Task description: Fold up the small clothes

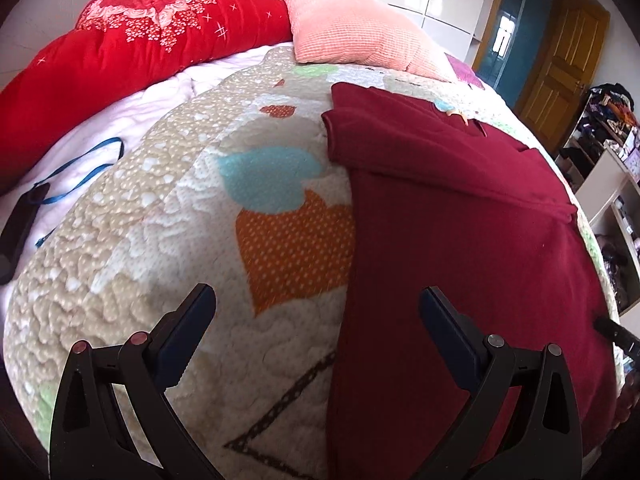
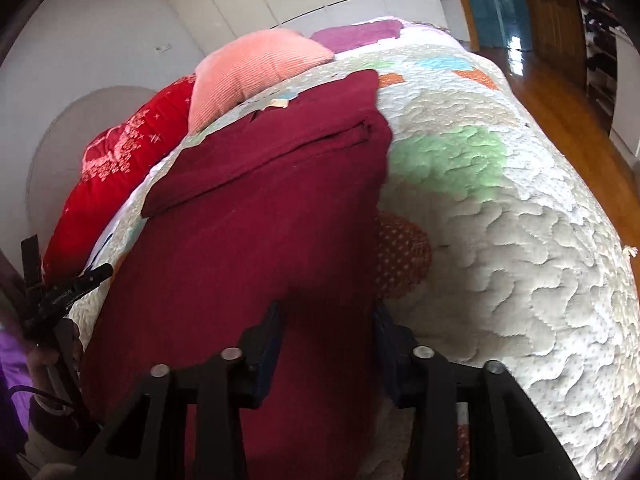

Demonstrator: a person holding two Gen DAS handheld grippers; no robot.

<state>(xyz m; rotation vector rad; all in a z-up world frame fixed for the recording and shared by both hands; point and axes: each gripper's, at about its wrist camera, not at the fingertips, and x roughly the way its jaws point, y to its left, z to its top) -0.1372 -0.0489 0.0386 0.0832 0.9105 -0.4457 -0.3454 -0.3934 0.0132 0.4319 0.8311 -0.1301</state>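
A dark red garment lies flat on the quilted bedspread, with its sleeves folded in across the upper part. My left gripper is open above the garment's left edge, one finger over the quilt and one over the cloth. In the right wrist view the same garment fills the middle. My right gripper is open, its fingers resting at the garment's lower right edge, with cloth lying between them.
A red floral duvet and a pink pillow lie at the head of the bed. A black device with a blue strap lies at the left. The bed's right edge drops to a wooden floor. Shelves stand at the right.
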